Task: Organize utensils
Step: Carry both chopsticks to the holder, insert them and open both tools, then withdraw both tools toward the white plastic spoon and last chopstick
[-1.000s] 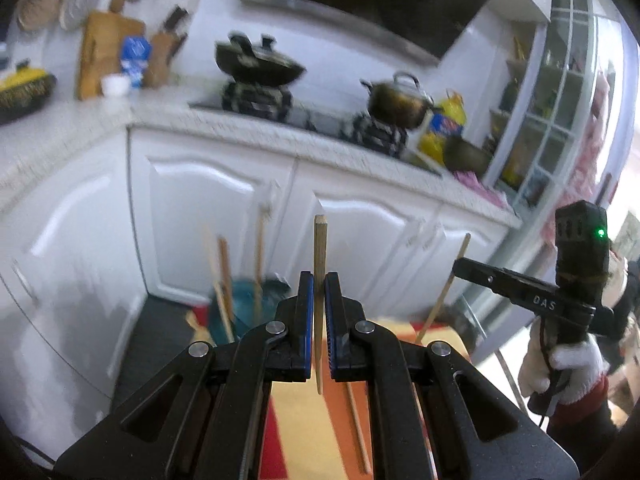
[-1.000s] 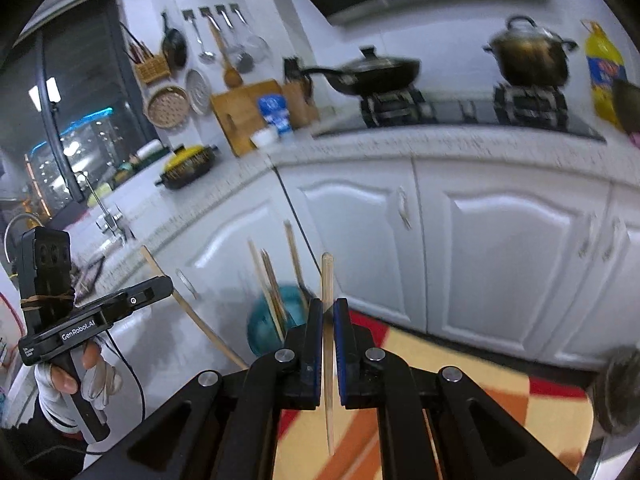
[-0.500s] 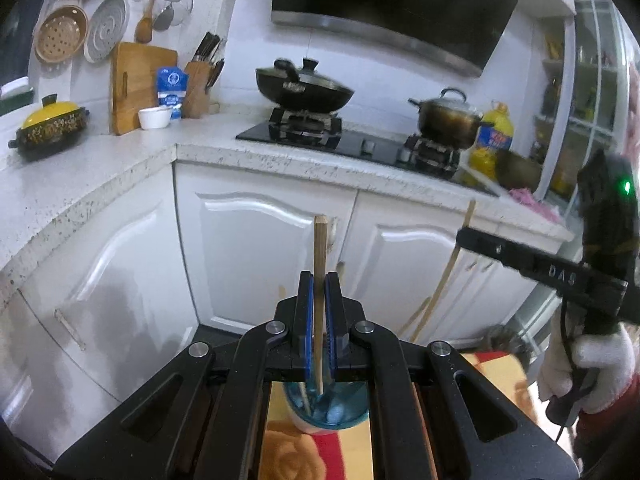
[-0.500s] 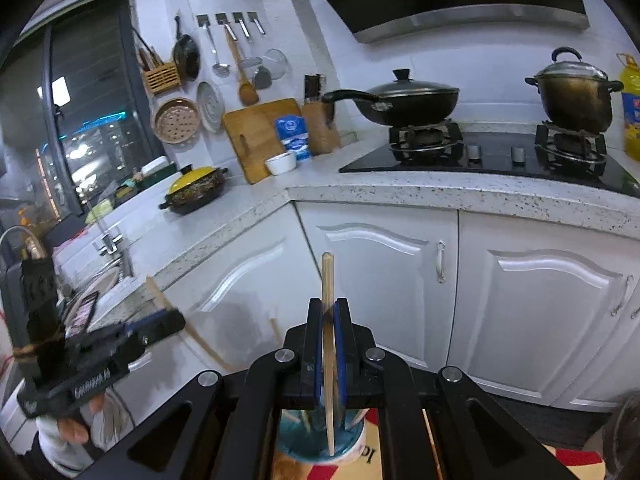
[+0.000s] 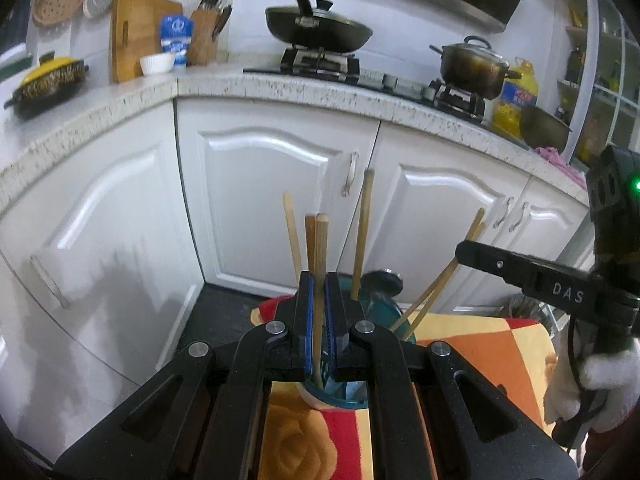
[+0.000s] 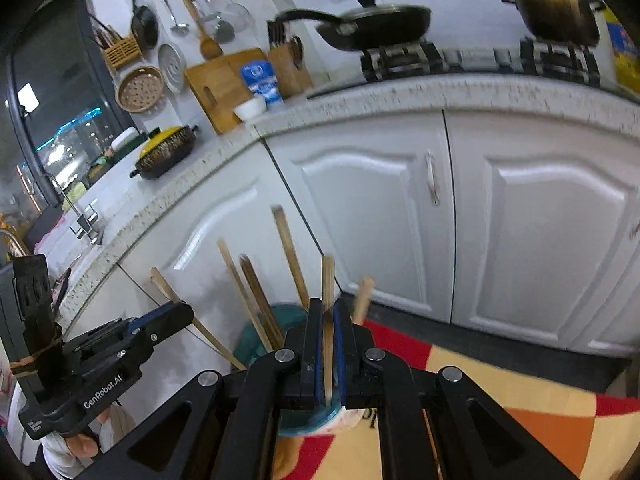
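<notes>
In the left wrist view my left gripper is shut on a wooden chopstick that stands upright, its lower end inside the teal cup. Several other chopsticks stand in that cup. My right gripper comes in from the right, holding a slanted chopstick that reaches the cup's rim. In the right wrist view the right gripper is shut on its chopstick over the teal cup. The left gripper shows at the left with its stick.
The cup stands on an orange, red and yellow cloth. White cabinet doors and a speckled countertop rise close behind. A wok and a pot sit on the stove. A gloved hand holds the right gripper.
Both grippers have come down and closer to the cup, each keeping its chopstick. The sticks standing in the cup now rise right in front of both cameras.
</notes>
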The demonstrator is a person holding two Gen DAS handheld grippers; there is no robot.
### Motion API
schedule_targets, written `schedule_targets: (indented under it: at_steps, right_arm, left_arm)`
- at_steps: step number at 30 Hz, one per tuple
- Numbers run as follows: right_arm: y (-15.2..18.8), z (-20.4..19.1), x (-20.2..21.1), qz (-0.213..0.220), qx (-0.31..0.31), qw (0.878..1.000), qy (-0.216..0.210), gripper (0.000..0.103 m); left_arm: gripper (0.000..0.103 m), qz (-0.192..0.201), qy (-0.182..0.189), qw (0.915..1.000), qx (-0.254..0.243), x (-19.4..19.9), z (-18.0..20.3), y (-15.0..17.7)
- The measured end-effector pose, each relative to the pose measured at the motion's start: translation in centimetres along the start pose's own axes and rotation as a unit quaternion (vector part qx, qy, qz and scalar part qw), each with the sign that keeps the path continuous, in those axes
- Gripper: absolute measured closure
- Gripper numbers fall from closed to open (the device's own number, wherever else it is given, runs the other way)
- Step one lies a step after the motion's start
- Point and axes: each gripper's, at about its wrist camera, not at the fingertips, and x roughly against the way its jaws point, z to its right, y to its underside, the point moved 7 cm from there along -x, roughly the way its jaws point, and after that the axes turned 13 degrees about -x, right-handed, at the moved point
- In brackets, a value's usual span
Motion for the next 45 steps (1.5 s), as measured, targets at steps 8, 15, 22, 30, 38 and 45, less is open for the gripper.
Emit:
schedule_targets:
  at_steps: [8,15,22,30,38,45]
  right_arm:
    - [0.6,0.7,0.6,-0.016,-0.014,1.0,-0.012,0.083]
    - [1.9,1.1,1.1,-0.026,-0.007,1.0,0.0,0.074]
    - [3.1,1.3,1.8,-0.034,-0.011,0.999,-0.003,0.074]
    - [4.6,1.3,3.1,-0.034,0.008,0.999,0.014,0.074]
    - [6.1,2.9,4.7,-0.038,0.011,0.998,0.042,0.072]
    - [7.9,6.0,6.0,-0.051,-0.004,0.997,0.065,0.069]
  left_arm:
    - [0.099,-0.003,0.002,0.9998,0.018,0.5,-0.2,0.2]
    - [0.079,0.0,0.01,0.9995,0.031,1.5,-0.1,0.4]
    - [0.067,0.005,0.006,0.9996,0.027,2.9,1.0,1.0]
    - [0.062,0.005,-0.007,1.0,0.001,4.0,3.1,1.7]
    - [0.062,-0.011,0.01,0.9998,-0.011,3.6,6.0,3.3]
    - [0.061,-0.022,0.028,0.9992,-0.019,3.1,8.4,4.8]
